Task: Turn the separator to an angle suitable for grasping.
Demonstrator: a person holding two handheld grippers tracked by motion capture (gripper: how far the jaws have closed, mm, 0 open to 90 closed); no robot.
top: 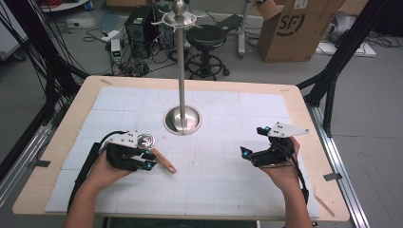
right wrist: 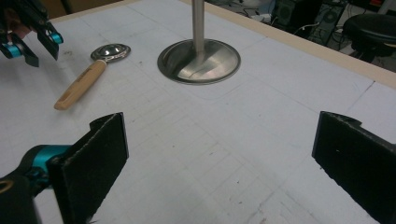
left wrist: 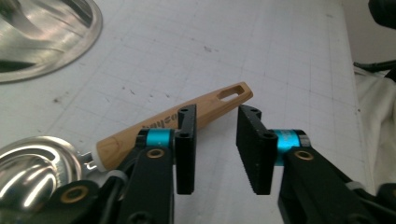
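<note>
The wooden-handled ladle (right wrist: 88, 70) lies flat on the gridded mat (top: 214, 175), at eight o'clock from the hanging stand (top: 182, 118). The left gripper (left wrist: 215, 140) hovers over its handle, jaws apart, empty. Likely best: straddle the handle mid-length, then close. The right gripper (top: 254, 142) waits wide open.

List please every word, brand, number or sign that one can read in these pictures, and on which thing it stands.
"SF": black logo on the brown cardboard box on the floor behind the table.
Dark engraved marking on the wooden handle of the steel spoon: too blurred to read.
White label on the box top edge: too small to read.
</note>
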